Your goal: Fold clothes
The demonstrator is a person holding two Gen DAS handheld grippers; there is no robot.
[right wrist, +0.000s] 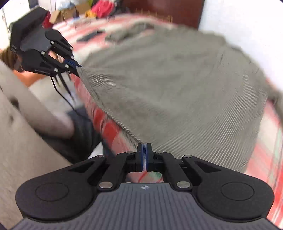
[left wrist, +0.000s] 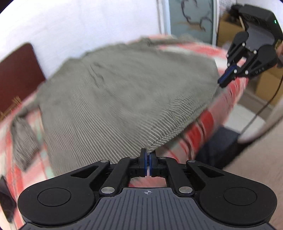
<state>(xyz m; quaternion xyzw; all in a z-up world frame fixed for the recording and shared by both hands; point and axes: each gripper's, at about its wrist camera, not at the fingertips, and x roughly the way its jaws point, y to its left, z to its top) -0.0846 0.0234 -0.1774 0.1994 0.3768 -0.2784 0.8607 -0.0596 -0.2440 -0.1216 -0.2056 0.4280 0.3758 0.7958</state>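
Grey ribbed sweater [left wrist: 123, 92] lies spread on the red checked bed [left wrist: 203, 127], with the left tongs [left wrist: 147, 155] and right tongs [right wrist: 144, 150] each clamped on a bottom corner.

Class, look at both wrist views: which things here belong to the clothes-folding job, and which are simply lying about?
Part of the job:
- grey ribbed garment
- left gripper, shut on its hem corner
- right gripper, shut on the other corner

Lying about:
- cardboard boxes
- heap of colourful clothes
- checked bedcover underneath
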